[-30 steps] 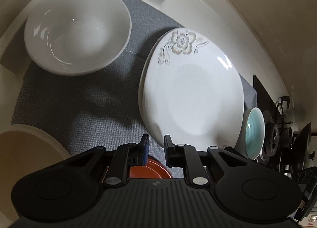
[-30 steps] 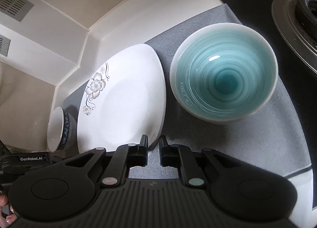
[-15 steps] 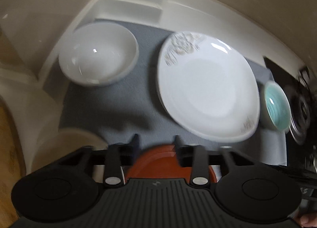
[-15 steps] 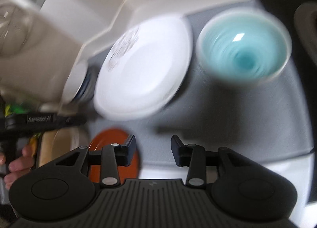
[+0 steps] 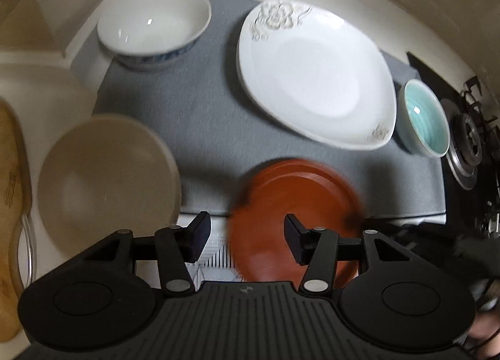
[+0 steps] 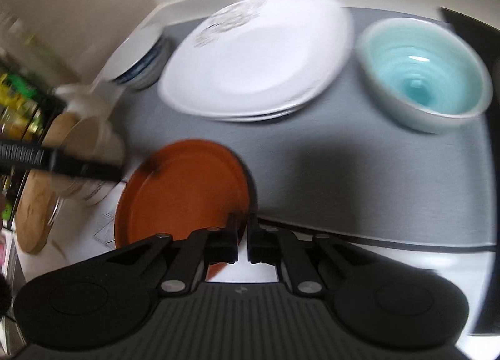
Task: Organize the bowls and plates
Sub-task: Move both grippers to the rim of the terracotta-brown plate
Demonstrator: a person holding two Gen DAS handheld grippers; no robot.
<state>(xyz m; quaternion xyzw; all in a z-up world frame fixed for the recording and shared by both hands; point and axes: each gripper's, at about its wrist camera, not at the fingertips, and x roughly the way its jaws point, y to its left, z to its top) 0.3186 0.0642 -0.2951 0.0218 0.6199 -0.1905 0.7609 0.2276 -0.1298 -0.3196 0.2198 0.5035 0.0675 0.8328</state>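
Orange plate (image 6: 184, 191) | rim at 12 o'clock of right gripper (image 6: 243, 242) — clenched on that rim | left gripper (image 5: 247, 235) jaws parted, just opened — empty, plate beneath

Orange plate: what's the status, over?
Left gripper open, jaws just opening, nothing held. Right gripper just closed, shut at orange plate rim; grip unclear. White plate and teal bowl sit apart behind it.

Dim, soft light; fisheye-bent edges; right view perhaps blurred by motion.
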